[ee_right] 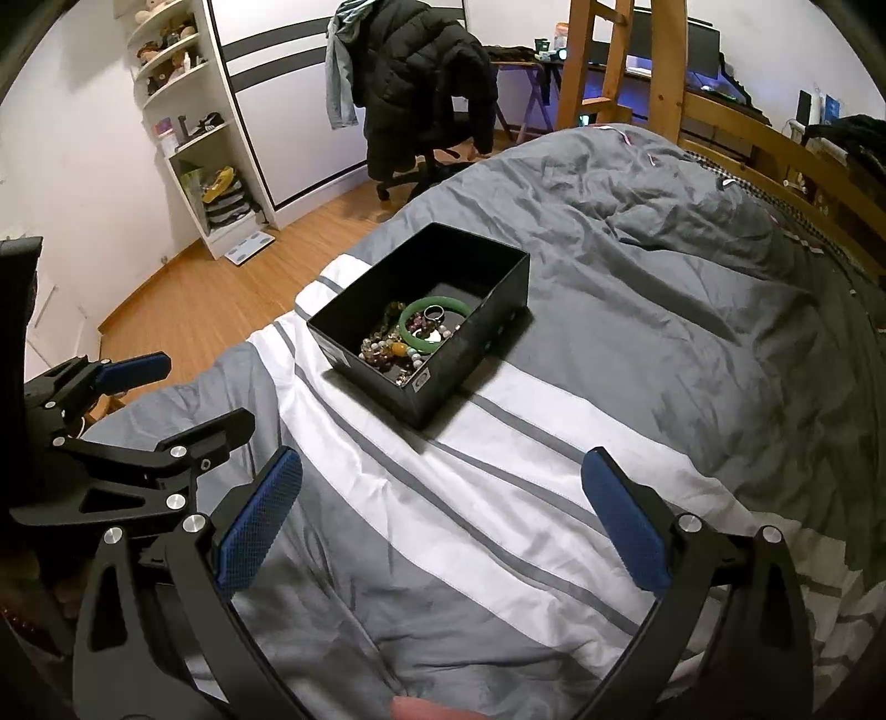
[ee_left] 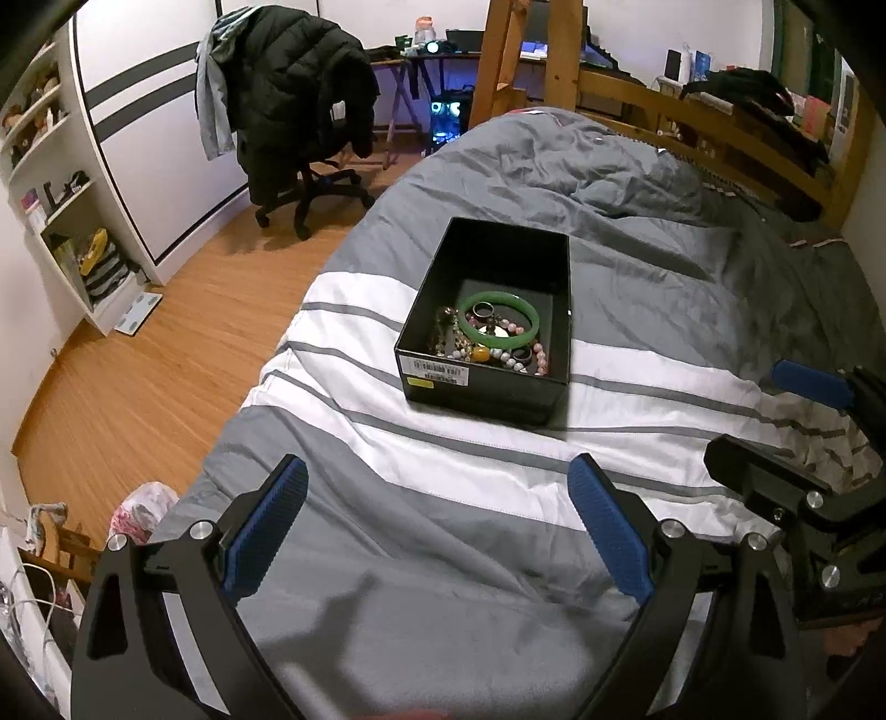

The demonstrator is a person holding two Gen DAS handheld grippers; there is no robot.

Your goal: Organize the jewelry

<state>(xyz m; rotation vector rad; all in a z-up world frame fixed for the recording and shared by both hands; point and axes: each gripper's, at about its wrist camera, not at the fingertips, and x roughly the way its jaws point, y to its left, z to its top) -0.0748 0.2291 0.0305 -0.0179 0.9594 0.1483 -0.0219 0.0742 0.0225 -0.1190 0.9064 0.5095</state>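
A black open box (ee_left: pixel 487 382) sits on the grey and white striped duvet (ee_left: pixel 454 498); it also shows in the right wrist view (ee_right: pixel 470 354). Inside lie a green bangle (ee_left: pixel 529 315) (ee_right: pixel 412 335), rings and several beaded bracelets (ee_left: pixel 515 360) (ee_right: pixel 379 349). My left gripper (ee_left: pixel 437 482) is open and empty, low over the duvet short of the box. My right gripper (ee_right: pixel 443 471) is open and empty, also short of the box. Each gripper shows at the edge of the other's view, the right one (ee_left: pixel 775 410) and the left one (ee_right: pixel 205 393).
An office chair draped with a dark jacket (ee_left: pixel 288 94) stands on the wood floor (ee_left: pixel 138 354) left of the bed. White shelves (ee_left: pixel 61 183) line the left wall. A wooden ladder and bed frame (ee_left: pixel 559 55) rise behind the bed. A desk with screens (ee_left: pixel 459 44) stands beyond.
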